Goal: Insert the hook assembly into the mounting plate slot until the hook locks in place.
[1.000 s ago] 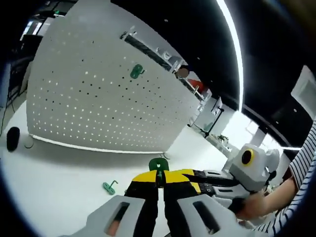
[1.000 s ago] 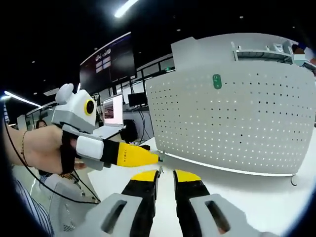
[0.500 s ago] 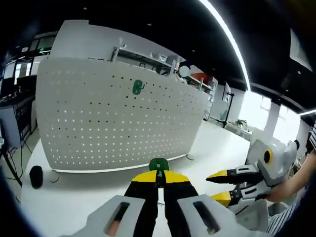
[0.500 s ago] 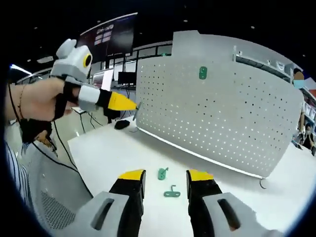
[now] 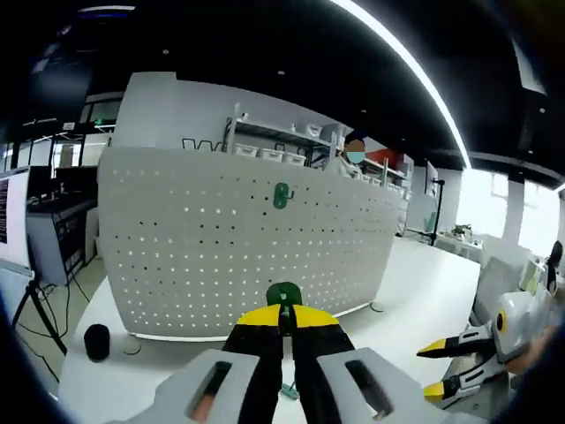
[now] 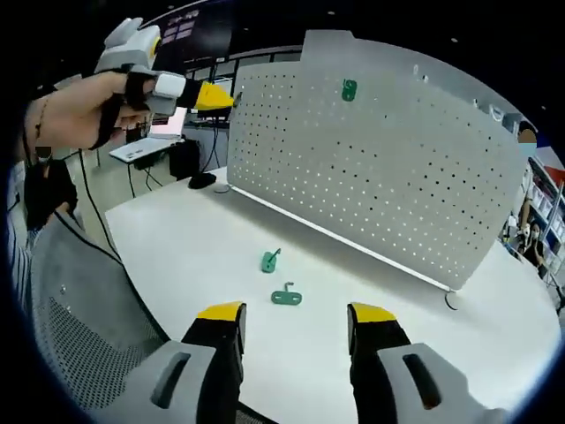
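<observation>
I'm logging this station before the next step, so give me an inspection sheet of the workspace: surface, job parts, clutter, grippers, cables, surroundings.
Surface: white table, bare around the parts.
Job's things: white perforated mounting plate stands upright on the table; one green hook on the plate sits near its top; two loose green hooks lie on the table in front; a held green hook sits at the left gripper's tips.
Clutter: a dark round object by the plate's end.
Grippers: left gripper shut on the held green hook, raised toward the plate; right gripper open above the table.
Cables: a dark cable hangs near the person's arm.
Surroundings: shelving behind the plate, ceiling light strip.
</observation>
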